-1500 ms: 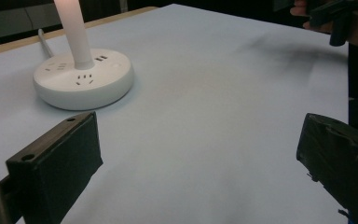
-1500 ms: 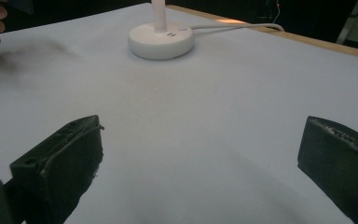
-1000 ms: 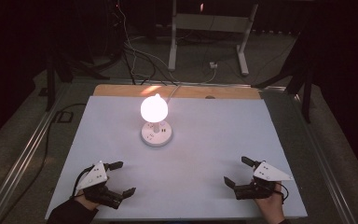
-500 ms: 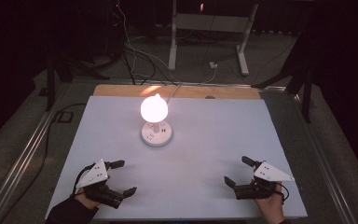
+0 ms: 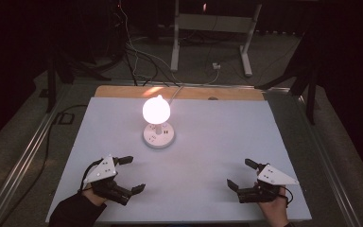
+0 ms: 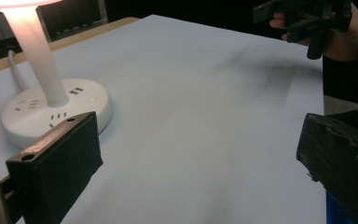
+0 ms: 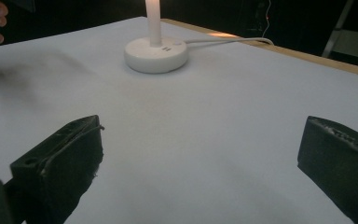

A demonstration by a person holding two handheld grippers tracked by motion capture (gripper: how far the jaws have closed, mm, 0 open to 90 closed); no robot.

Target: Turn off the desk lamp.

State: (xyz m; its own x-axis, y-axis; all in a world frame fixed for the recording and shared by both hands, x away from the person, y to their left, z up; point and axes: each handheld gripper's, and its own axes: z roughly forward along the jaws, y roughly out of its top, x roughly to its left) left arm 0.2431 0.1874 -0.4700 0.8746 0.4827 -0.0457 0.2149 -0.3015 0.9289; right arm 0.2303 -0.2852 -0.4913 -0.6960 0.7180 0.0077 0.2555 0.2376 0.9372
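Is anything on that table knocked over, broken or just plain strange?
Nothing stands out. The lit lamp stands upright on its round white base, cord running off the far edge of the white table. The left gripper and right gripper rest near the front corners, jaws open, holding nothing.

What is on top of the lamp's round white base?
The lamp base carries a white stem with the glowing shade above. Socket slots and two USB ports show on its top. The shade hides part of the base from above.
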